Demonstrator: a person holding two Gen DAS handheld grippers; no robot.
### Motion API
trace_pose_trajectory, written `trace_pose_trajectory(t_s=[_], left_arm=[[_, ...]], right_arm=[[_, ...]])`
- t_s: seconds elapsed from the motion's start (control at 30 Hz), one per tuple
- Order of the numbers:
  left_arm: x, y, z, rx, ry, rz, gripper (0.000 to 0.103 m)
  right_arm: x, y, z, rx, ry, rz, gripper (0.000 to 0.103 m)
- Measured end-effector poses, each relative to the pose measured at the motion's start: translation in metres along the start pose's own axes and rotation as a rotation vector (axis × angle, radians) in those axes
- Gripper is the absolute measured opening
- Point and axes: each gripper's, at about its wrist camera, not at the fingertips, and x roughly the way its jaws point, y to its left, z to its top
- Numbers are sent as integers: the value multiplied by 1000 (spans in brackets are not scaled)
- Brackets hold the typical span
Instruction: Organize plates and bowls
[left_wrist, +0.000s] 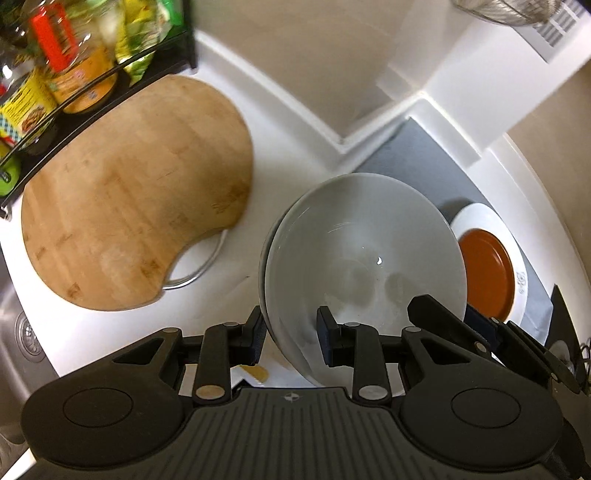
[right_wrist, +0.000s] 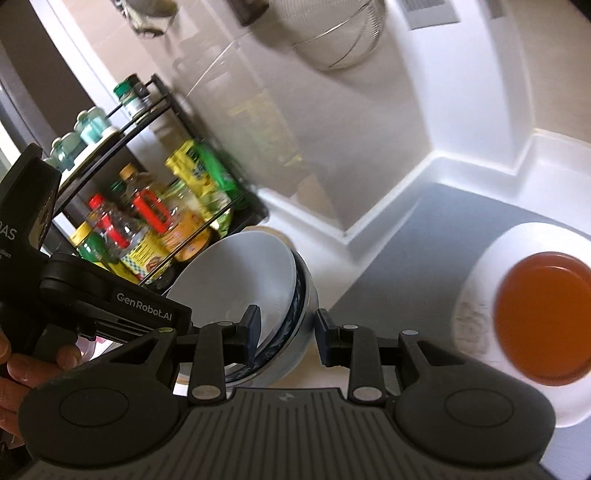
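White glazed bowls (left_wrist: 364, 254), two nested, fill the left wrist view, tilted and lifted above the counter (left_wrist: 295, 155). The left gripper (left_wrist: 291, 338) is clamped on their near rim, one pad outside, one inside. Beyond them a white plate (left_wrist: 515, 254) carrying an orange plate (left_wrist: 487, 273) rests on a grey mat (left_wrist: 413, 155); a wooden cutting board (left_wrist: 136, 192) lies to the left.

From the right wrist view, the right gripper (right_wrist: 284, 338) pinches the opposite rim, where the outer bowl shows a blue pattern. Blur makes the pad contact here hard to confirm, though it looks firm. The plates (right_wrist: 476, 295) lie to the right on the mat. To do this well, both hands should travel together, keep the stack level, and lower it gently beside the plates
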Motion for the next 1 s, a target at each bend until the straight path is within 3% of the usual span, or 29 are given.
trace_pose_trajectory(t_s=[0.23,0.7,0.87,1.0], left_arm=[[16,17,2,1,39,-13,32],[64,9,-5,90,142,-22,32],[73,3,-10,141,132,4,30],[76,9,-10,156,120,-26,29]], right_arm=[[21,6,-5,2,49,-18,35],[34,-15,-37,18,129,-93,35],[38,-18,-44,-27,153,-112,35],[37,-19,-45,-64,156,-95,36]])
